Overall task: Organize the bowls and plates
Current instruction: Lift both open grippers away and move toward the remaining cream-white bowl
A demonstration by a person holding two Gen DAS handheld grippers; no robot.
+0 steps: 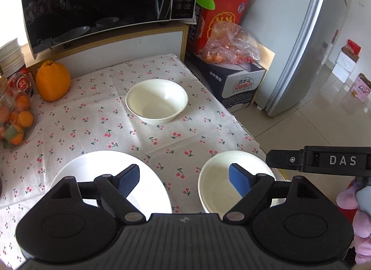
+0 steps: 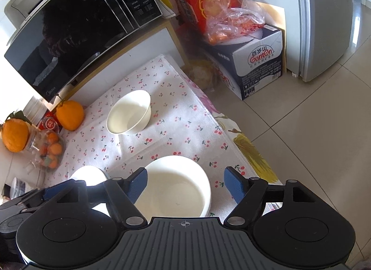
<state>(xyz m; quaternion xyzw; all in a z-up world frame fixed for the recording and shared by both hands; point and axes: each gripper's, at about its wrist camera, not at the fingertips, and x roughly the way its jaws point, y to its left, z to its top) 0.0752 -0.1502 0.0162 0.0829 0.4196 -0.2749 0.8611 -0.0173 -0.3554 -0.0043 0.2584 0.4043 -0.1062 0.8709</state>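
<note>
Left to right across the cherry-print tablecloth (image 1: 97,117):

- Flat white round plate (image 1: 76,170), near left. Left gripper (image 1: 184,178) above and inboard of it, jaws spread, nothing between the pads; apparently free for a next pick.
- Cream round bowl, far centre (image 1: 156,100), standing alone, well apart from the others; probably awaiting stacking.
- Cream round bowl, near right (image 2: 178,184), upright by the table edge. Right gripper (image 2: 185,183) over it, jaws spread, pinching nothing.

Cream bowls (image 1: 156,100) sit on white cherry-print cloth (image 1: 92,119).
</note>
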